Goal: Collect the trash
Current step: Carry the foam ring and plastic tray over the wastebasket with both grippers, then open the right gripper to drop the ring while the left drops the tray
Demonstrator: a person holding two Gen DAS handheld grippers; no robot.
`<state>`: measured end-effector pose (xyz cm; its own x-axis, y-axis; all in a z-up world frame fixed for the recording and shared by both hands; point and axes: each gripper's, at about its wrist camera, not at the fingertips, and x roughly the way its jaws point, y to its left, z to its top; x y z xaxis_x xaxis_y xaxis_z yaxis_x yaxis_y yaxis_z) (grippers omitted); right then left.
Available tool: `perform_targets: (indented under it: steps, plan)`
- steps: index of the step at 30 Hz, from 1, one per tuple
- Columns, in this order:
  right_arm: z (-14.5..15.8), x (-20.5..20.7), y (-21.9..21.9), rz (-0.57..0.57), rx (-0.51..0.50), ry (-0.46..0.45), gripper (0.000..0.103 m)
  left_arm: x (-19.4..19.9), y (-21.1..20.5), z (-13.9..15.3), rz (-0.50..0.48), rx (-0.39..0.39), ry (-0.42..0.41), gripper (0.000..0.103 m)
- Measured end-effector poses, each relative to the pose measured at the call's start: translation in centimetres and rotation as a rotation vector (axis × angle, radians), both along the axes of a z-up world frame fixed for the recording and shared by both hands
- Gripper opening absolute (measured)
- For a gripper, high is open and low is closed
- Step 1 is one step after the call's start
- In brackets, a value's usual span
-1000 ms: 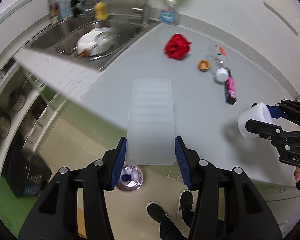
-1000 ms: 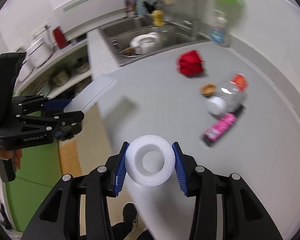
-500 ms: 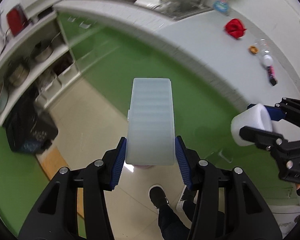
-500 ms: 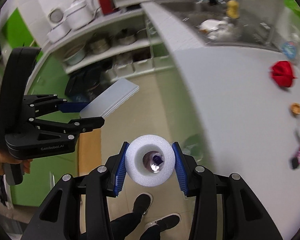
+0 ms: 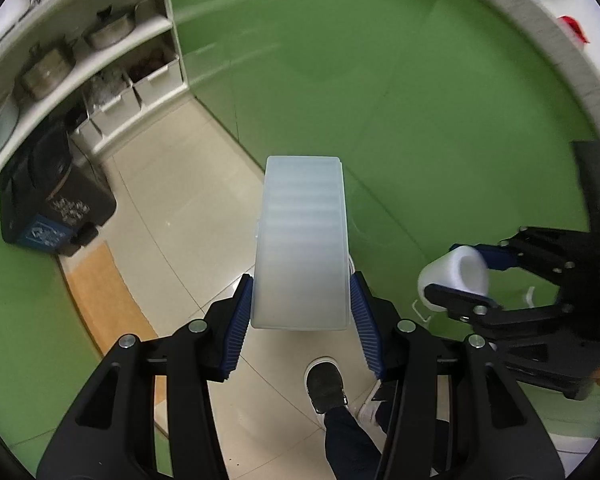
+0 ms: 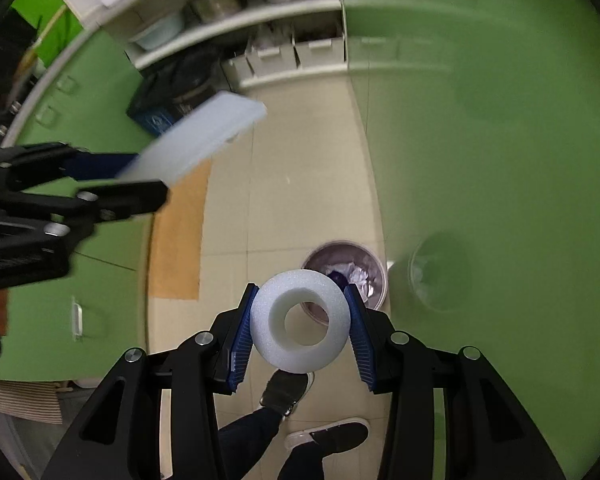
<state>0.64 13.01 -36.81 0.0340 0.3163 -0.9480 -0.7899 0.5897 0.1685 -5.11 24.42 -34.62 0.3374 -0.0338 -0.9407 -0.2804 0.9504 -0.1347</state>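
Observation:
My left gripper (image 5: 302, 320) is shut on a long translucent plastic box (image 5: 302, 240), which sticks out forward over the tiled floor. My right gripper (image 6: 299, 328) is shut on a white foam ring (image 6: 299, 326) with a round hole. Just beyond the ring, a small round trash bin (image 6: 374, 280) stands on the floor against the green cabinet, with crumpled wrappers inside. In the left wrist view the right gripper (image 5: 466, 276) with the foam ring (image 5: 454, 274) hangs at the right. In the right wrist view the left gripper (image 6: 112, 178) and its plastic box (image 6: 204, 136) show at the left.
Green cabinet fronts (image 6: 500, 140) rise on the right. Open white shelves (image 5: 80, 64) with pots and bins stand at the far left, with a black bag (image 5: 56, 196) on the floor below. A brown mat (image 6: 178, 236) lies on the tiles. The person's shoes (image 6: 286, 392) are below the grippers.
Both grippers came off the countertop and dropped toward the floor, each keeping its object. The counter with the remaining litter slid out of view; the trash bin now shows below the right gripper.

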Motion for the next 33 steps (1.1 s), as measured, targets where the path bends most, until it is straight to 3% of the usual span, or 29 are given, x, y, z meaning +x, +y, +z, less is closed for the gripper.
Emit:
perform_targets:
  steps: [9, 16, 17, 18, 20, 33]
  plan:
    - [-13.1, 2.5, 2.8, 0.017, -0.058, 0.045, 0.042, 0.7, 1.3, -9.7, 0.025, -0.018, 0.036, 0.049]
    - [-18.7, 3.4, 3.1, 0.012, -0.073, 0.045, 0.045, 1.0, 1.8, -14.9, 0.039, -0.03, 0.059, 0.049]
    - [-19.2, 3.4, 3.1, 0.01, -0.074, 0.046, 0.057, 1.1, 1.8, -15.3, 0.04, -0.031, 0.062, 0.049]
    - [-19.4, 3.4, 2.9, 0.007, -0.073, 0.042, 0.078, 1.1, 1.8, -15.5, 0.04, -0.032, 0.064, 0.049]
    - [-19.3, 3.4, 2.8, -0.006, -0.051, 0.029, 0.089, 1.1, 1.8, -16.1, 0.038, -0.037, 0.069, 0.049]
    - [-16.5, 3.2, 0.3, -0.036, -0.071, -0.004, 0.095, 2.7, 0.0, -17.8, -0.014, -0.072, 0.098, 0.049]
